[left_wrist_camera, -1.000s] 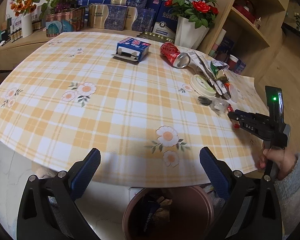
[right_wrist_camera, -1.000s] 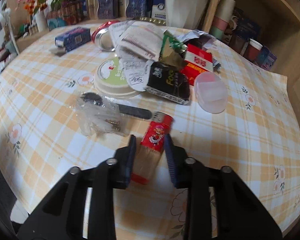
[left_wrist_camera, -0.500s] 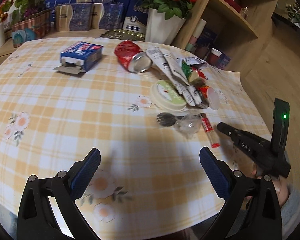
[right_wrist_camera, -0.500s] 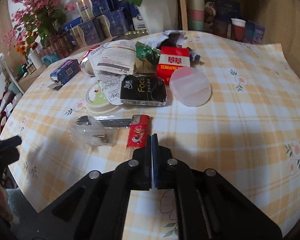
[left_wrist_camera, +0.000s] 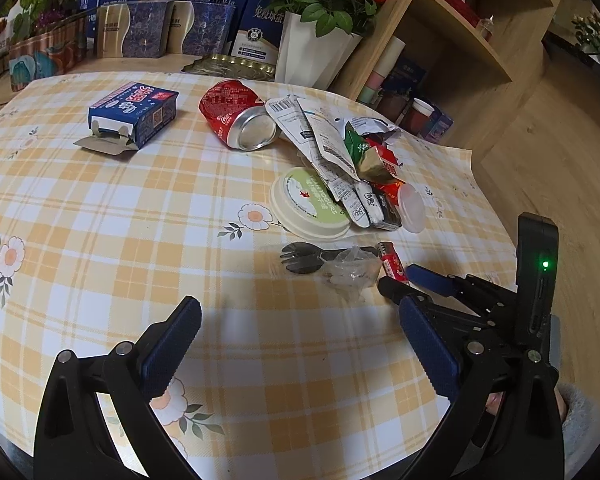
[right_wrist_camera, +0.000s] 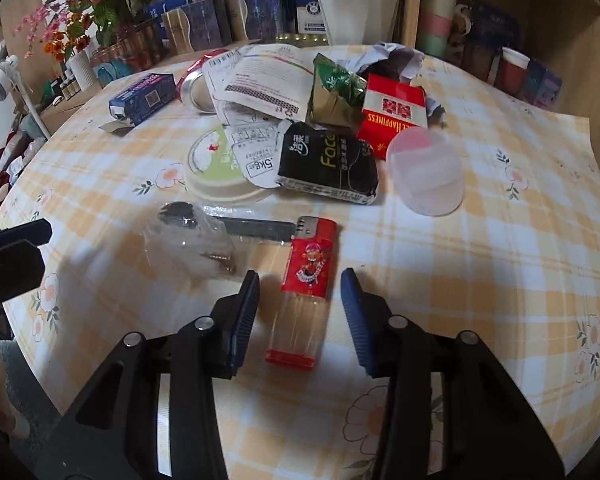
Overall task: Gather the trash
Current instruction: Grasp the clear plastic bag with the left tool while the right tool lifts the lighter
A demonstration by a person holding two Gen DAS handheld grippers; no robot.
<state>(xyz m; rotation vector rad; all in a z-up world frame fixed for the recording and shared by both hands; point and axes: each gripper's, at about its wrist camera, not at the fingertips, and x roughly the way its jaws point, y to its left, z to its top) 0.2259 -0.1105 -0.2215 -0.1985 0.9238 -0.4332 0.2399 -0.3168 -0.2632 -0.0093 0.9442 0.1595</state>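
The right gripper point(right_wrist_camera: 300, 300) is held low over the surface point(right_wrist_camera: 480, 280) near its front edge, jaws spread partway on either side of a red lighter point(right_wrist_camera: 306, 284) that lies flat between them; neither finger touches it. The lighter's clear lower half points toward the gripper, its metal head toward the trash pile. Just beside it lie a black plastic fork point(right_wrist_camera: 228, 222) and a crumpled clear bag point(right_wrist_camera: 196, 240). The left gripper point(left_wrist_camera: 300, 340) hovers over the same front edge, jaws wide apart and holding nothing. Toward the far edge lie a crushed red can point(left_wrist_camera: 236, 114) and a blue carton point(left_wrist_camera: 134, 114), apart from each other.
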